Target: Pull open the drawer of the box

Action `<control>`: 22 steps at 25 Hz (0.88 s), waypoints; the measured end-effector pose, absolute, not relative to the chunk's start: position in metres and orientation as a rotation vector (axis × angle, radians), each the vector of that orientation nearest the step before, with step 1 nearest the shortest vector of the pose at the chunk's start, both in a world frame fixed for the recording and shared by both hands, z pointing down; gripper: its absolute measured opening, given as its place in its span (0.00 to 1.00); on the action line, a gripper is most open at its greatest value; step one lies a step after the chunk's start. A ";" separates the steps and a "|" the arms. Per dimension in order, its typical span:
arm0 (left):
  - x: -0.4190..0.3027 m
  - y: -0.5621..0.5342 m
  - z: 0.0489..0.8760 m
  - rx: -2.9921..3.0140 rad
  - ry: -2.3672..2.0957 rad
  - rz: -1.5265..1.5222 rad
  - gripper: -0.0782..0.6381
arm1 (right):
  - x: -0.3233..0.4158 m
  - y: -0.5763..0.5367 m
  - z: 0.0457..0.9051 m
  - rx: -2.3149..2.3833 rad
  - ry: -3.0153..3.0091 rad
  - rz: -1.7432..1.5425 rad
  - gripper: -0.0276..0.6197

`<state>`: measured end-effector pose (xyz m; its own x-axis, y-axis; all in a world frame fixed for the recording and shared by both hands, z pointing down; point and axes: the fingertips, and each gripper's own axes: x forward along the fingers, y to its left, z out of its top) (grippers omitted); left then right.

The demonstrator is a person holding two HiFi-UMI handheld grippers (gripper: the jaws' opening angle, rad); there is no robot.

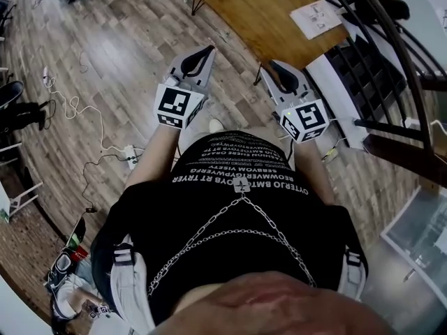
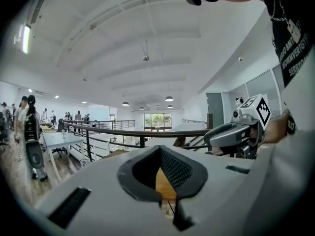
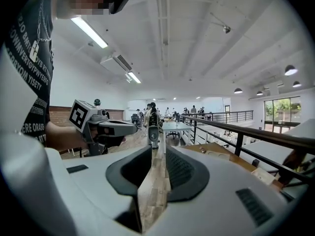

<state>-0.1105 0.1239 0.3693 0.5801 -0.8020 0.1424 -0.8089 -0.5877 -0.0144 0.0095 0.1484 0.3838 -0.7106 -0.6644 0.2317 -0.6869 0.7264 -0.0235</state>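
No box or drawer shows in any view. I hold both grippers level in front of my chest, over the wooden floor. The left gripper (image 1: 207,49) has its black pads meeting at the tip, with nothing between them (image 2: 160,149). The right gripper (image 1: 267,65) keeps a narrow gap between its pads, through which only the floor shows (image 3: 158,150). Each gripper shows in the other's view: the right one (image 2: 231,132) with its marker cube (image 2: 258,109), and the left one (image 3: 118,128).
A wooden table (image 1: 251,12) with papers (image 1: 318,16) stands ahead. A dark metal railing (image 1: 391,54) runs along the right. Cables (image 1: 77,110) and a power strip (image 1: 130,157) lie on the floor at the left. People stand by desks (image 2: 29,127) in the distance.
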 end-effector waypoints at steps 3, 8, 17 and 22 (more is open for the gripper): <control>-0.111 0.123 0.372 2.747 -1.379 0.209 0.12 | 0.008 0.149 0.389 1.083 -2.707 0.179 0.17; -0.106 0.114 0.384 2.741 -1.334 0.234 0.12 | 0.013 0.139 0.395 1.107 -2.694 0.215 0.17; -0.115 0.069 0.388 2.723 -1.423 0.272 0.12 | 0.013 0.089 0.404 1.064 -2.708 0.220 0.17; -0.124 0.036 0.383 2.712 -1.462 0.296 0.12 | 0.010 0.040 0.399 1.043 -2.734 0.203 0.17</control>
